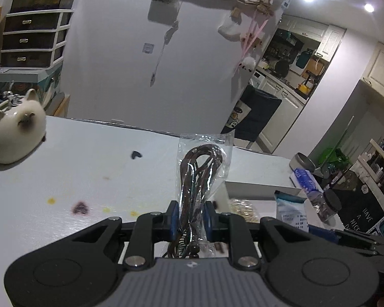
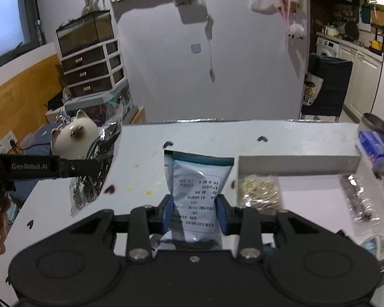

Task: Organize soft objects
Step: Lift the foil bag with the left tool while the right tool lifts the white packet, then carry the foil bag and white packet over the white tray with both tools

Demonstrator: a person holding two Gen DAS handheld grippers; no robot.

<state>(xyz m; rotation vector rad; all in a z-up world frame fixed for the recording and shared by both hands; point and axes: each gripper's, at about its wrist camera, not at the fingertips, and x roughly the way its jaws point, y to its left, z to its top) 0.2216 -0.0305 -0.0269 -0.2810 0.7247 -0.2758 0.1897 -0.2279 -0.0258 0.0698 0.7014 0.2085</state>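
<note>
Now we had a soft packet in each hand, both held off the white surface (image 2: 243,138). Our left gripper (image 1: 190,217) had its jaws clamped on a clear bag of dark cord (image 1: 201,176), its long axis running straight out from the jaws, with the tail end bunched back toward the palm. Our right gripper (image 2: 195,211) had its jaws squeezed on a pale blue pouch (image 2: 195,186), pinched at the waist so it bulged above, long axis again along the jaws.

What the next move seemed to turn on was the white box (image 2: 297,163), which lay ahead and to the right of the right jaws, already holding a shiny crinkled packet (image 2: 258,192). We judged the right hand the nearer, with the pouch just beside the box's left wall; the left hand would have had to cross over.

A cat figurine (image 1: 15,130) stood far left, well apart from all this. The box's right end was cluttered by blurred wrappers we could not identify, and how deep the box was we could not tell.
</note>
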